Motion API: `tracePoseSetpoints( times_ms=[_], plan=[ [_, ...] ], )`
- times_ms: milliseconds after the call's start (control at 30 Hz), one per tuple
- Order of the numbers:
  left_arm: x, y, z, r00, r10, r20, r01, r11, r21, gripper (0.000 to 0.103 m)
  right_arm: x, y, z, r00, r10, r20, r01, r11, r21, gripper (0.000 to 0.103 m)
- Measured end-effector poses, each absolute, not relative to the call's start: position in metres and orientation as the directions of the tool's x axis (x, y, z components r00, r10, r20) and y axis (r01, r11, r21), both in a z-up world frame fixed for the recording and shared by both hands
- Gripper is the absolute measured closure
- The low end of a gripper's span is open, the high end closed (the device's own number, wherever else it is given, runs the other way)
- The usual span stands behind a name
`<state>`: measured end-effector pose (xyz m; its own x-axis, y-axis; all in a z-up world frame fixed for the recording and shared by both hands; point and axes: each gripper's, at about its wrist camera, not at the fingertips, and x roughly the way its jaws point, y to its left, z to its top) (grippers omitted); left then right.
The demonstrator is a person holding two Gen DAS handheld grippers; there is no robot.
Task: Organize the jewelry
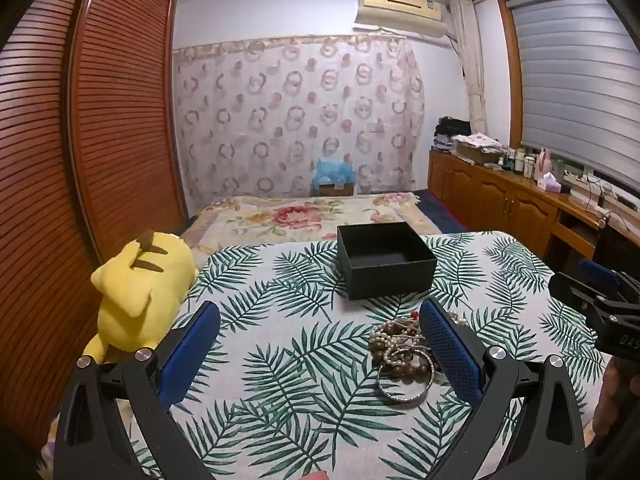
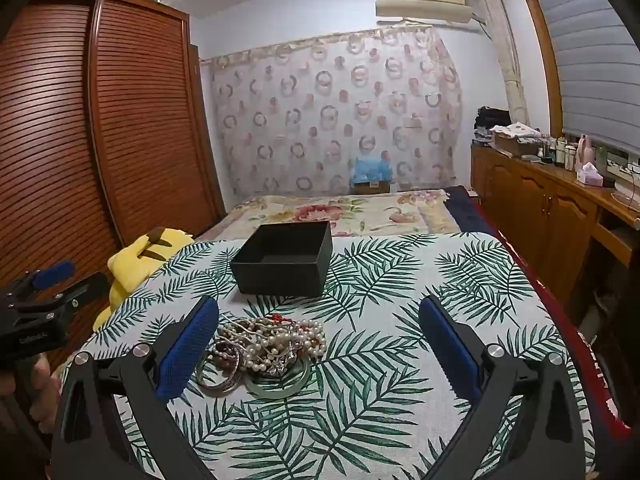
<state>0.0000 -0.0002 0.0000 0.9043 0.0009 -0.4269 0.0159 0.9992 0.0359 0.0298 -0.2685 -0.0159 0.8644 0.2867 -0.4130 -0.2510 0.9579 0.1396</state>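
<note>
The left hand-held gripper (image 1: 320, 344) has its jaws spread wide, holding nothing; its right blue pad (image 1: 450, 354) sits just beside the left side of the jewelry (image 1: 402, 354), partly hiding it, and whether it touches cannot be told. The right hand-held gripper (image 2: 318, 344) is likewise wide apart and empty, with its left pad (image 2: 188, 350) against the pile's other side in that view; contact is unclear there too.

The jewelry is a tangled heap on the bench (image 2: 400, 400), which is covered in a leaf-print cloth, near the front and about midway between the side edges. Pearl strands (image 2: 276, 344) and dark wooden beads (image 1: 396, 360) lie knotted together with no clear long axis. A silver bangle (image 1: 404, 386) and a pale bangle (image 2: 276, 386) lie flat at the front of the heap.

The box (image 1: 386, 260) stands upright and open beyond the heap, near the far edge of the bench, well apart from the pile, one corner turned toward the grippers. Bare cloth lies between heap and box, and on the bench's right side. A yellow plush (image 1: 140, 288) lies off the left edge, by the wardrobe (image 1: 80, 160).
</note>
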Motion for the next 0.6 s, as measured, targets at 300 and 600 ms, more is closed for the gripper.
tracePoseSetpoints(
  times_ms=[300, 600],
  plan=[
    [0.0001, -0.0001, -0.0001, 0.904, 0.002, -0.428, 0.015, 0.999, 0.035, 0.006, 0.0294, -0.2675, -0.0156, 0.866, 0.286, -0.41, -0.253, 0.958, 0.135, 0.002],
    [0.0, -0.0001, 0.0, 0.905, 0.002, -0.426, 0.014, 0.999, 0.034, 0.006, 0.03, -0.2674, -0.0163, 0.866, 0.29, -0.408, -0.256, 0.957, 0.135, 0.002]
  ],
)
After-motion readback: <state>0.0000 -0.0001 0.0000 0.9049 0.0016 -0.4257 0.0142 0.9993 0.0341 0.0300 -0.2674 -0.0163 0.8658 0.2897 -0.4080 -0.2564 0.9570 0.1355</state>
